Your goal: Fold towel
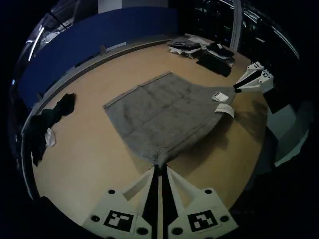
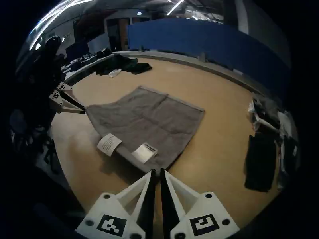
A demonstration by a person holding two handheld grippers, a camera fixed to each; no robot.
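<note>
The left gripper (image 1: pixel 159 167) is closed to a thin slit on one near corner of the towel (image 1: pixel 167 115), and the cloth bunches to a point between its fingers. The right gripper (image 2: pixel 156 172) is just as nearly closed and pinches the towel's other near corner, close to the two white labels (image 2: pixel 144 152) sewn along that edge. Between the two grips the near edge is raised off the table (image 1: pixel 91 159) and casts a shadow under it. The rest of the towel lies flat and spread out, with its far edge straight. A dark cloth (image 1: pixel 60 111) lies well apart from the towel on one side. A pile of clothes (image 1: pixel 199 51) sits beyond its far corner, and a blue partition (image 1: pixel 99 36) stands behind that.

This looks like the start of the first fold: both corners are gripped and nothing is folded over yet. The next move probably calls for carrying both corners level over to the towel's far edge, then matching corner to corner before letting go.
</note>
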